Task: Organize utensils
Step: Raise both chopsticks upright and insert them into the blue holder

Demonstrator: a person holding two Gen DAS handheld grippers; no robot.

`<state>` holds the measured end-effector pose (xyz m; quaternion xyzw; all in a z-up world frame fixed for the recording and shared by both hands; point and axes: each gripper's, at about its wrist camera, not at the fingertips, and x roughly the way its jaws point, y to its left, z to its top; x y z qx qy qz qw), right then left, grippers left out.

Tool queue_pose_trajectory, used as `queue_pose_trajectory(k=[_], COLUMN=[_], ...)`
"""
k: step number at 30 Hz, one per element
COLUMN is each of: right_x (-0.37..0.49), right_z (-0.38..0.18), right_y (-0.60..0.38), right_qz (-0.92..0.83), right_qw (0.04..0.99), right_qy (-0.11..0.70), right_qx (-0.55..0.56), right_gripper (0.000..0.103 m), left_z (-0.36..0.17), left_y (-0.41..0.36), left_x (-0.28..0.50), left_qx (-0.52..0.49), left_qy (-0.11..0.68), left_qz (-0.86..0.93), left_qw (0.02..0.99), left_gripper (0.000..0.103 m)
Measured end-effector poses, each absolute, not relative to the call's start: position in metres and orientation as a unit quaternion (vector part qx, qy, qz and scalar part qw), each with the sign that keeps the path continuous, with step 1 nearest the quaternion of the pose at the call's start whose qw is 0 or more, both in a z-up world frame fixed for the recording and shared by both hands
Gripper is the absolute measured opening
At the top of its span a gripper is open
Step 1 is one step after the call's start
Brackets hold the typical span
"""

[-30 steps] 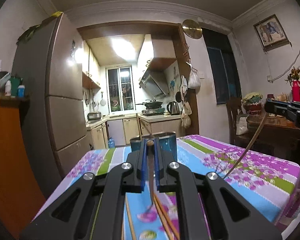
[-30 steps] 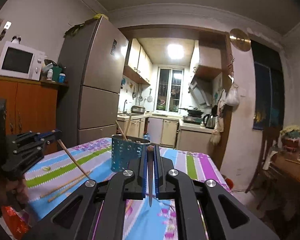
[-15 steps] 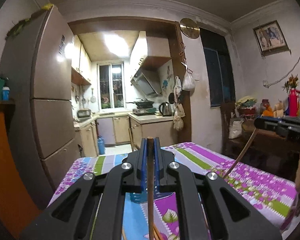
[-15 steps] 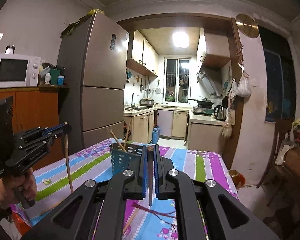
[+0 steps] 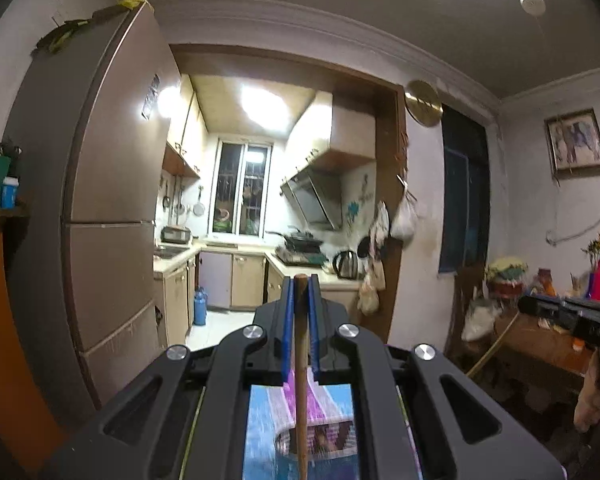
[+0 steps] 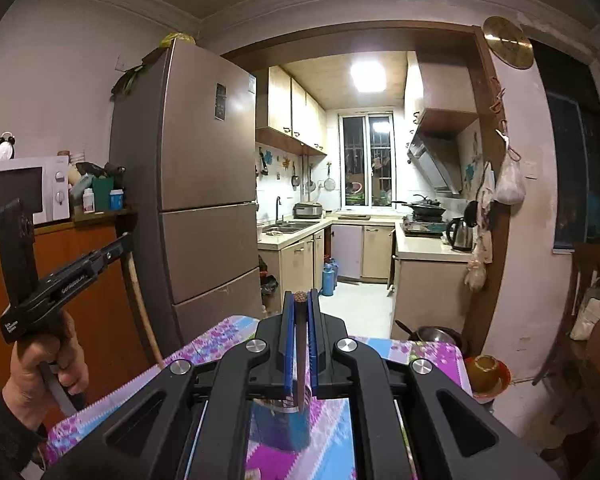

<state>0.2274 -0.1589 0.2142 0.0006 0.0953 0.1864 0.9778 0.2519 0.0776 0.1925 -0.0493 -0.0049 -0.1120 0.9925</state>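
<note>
I hold one chopstick in each gripper, and both are squeezed tight. In my left gripper the blue pads are pressed on a brown chopstick. It stands almost straight up and down, from 12 o'clock at the pads to 6 o'clock near the bottom of the view. My right gripper pinches a darker chopstick the same way, with its round end peeking out on top. The blue holder stands on the desk with the flowery cloth. It is at 6 o'clock from my right gripper, right under the tip of the dark stick. In the left wrist view the holder is blurry, but it also sits low at 6 o'clock, below the brown stick. I cannot tell what is inside the holder from here. I think both sticks are close over it, so the next move is straight down, tip first. From the right wrist view my left gripper is at 9 o'clock, and its stick hangs down beside the fridge.
</note>
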Motion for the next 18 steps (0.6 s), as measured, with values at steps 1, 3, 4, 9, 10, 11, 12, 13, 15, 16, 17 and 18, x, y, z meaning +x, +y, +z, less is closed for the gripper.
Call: queue_pose_trajectory(k=[1, 3, 4, 9, 10, 11, 12, 13, 15, 16, 17, 18], right_x=[0.235, 0.252, 0.259, 0.29, 0.297, 0.304, 0.307, 0.313, 0.324, 0.329, 0.334, 0.338], right_z=[0.217, 0.219, 0.219, 0.205, 0.201, 0.196, 0.192, 0.187, 0.176, 0.17, 0.163, 0.159], right_y=[-0.156, -0.15, -0.147, -0.133, -0.131, -0.129, -0.127, -0.126, -0.124, -0.122, -0.121, -0.12], right_qz=[0.188, 0.189, 0.191, 0.201, 0.202, 0.202, 0.203, 0.205, 0.205, 0.205, 0.205, 0.205], right_qw=[0.977, 0.976, 0.975, 0.97, 0.969, 0.968, 0.968, 0.967, 0.965, 0.964, 0.963, 0.962], right_qy=[0.098, 0.105, 0.11, 0.133, 0.14, 0.145, 0.148, 0.154, 0.165, 0.171, 0.178, 0.182], right_qx=[0.001, -0.003, -0.002, -0.004, -0.007, -0.008, -0.007, -0.003, -0.001, -0.002, -0.002, -0.003], right_gripper=[0.007, 0.007, 0.007, 0.007, 0.007, 0.007, 0.007, 0.007, 0.007, 0.007, 0.007, 0.007], left_z=[0.198, 0.204, 0.205, 0.196, 0.193, 0.189, 0.185, 0.177, 0.166, 0.16, 0.154, 0.149], left_y=[0.077, 0.075, 0.074, 0.073, 0.073, 0.072, 0.071, 0.07, 0.068, 0.067, 0.066, 0.066], left_x=[0.258, 0.268, 0.274, 0.304, 0.311, 0.317, 0.324, 0.331, 0.343, 0.348, 0.353, 0.357], left_qx=[-0.052, -0.051, -0.051, -0.057, -0.057, -0.058, -0.059, -0.06, -0.062, -0.062, -0.061, -0.06], left_qy=[-0.01, -0.017, -0.018, -0.011, -0.008, -0.005, -0.001, 0.006, 0.016, 0.022, 0.028, 0.033], left_qz=[-0.111, -0.107, -0.106, -0.106, -0.106, -0.107, -0.107, -0.108, -0.112, -0.113, -0.115, -0.116], left_qw=[0.992, 0.993, 0.993, 0.993, 0.993, 0.993, 0.992, 0.992, 0.992, 0.991, 0.991, 0.991], left_gripper=[0.005, 0.005, 0.005, 0.005, 0.005, 0.005, 0.005, 0.005, 0.005, 0.005, 0.005, 0.005])
